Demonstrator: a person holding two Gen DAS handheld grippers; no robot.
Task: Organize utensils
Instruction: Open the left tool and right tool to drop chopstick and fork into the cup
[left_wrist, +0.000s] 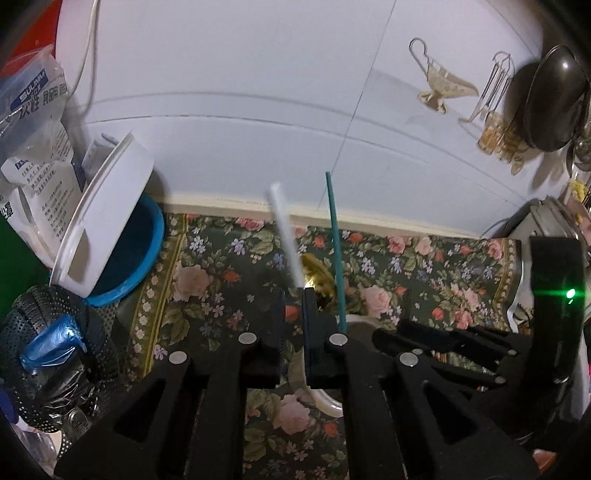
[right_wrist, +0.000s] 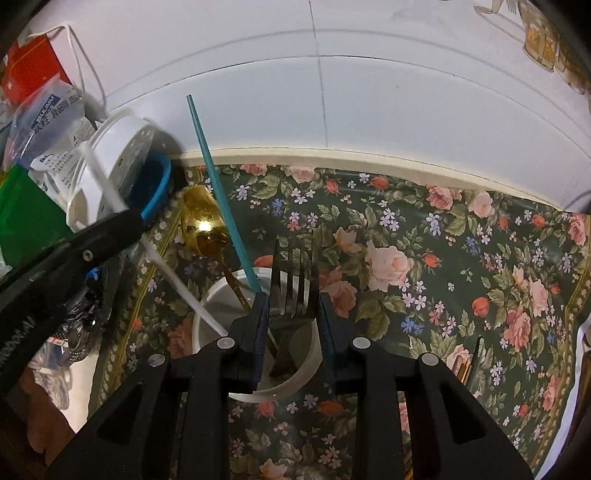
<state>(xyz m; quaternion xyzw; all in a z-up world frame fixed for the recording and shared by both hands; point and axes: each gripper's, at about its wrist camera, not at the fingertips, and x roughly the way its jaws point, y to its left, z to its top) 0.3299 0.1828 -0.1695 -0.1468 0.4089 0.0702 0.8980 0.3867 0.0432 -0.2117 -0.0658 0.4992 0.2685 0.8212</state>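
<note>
A white cup (right_wrist: 295, 384) stands on the floral tablecloth right under both grippers. My right gripper (right_wrist: 291, 295) is shut on a black fork (right_wrist: 291, 273), tines up, its handle reaching down into the cup. A teal chopstick (right_wrist: 218, 192) and a gold spoon (right_wrist: 203, 221) lean out of the cup to the left. My left gripper (left_wrist: 294, 295) is shut on a white chopstick (left_wrist: 284, 236), blurred, whose lower end (right_wrist: 177, 284) slants into the cup. In the left wrist view the cup rim (left_wrist: 325, 402) shows below the fingers, with the right gripper (left_wrist: 402, 330) close on the right.
A white perforated container (left_wrist: 107, 221) leans in a blue basin (left_wrist: 147, 251) at the back left, next to printed bags (left_wrist: 37, 110). A black mesh holder (left_wrist: 48, 332) sits front left. A dark pan (left_wrist: 554, 99) hangs on the tiled wall at right.
</note>
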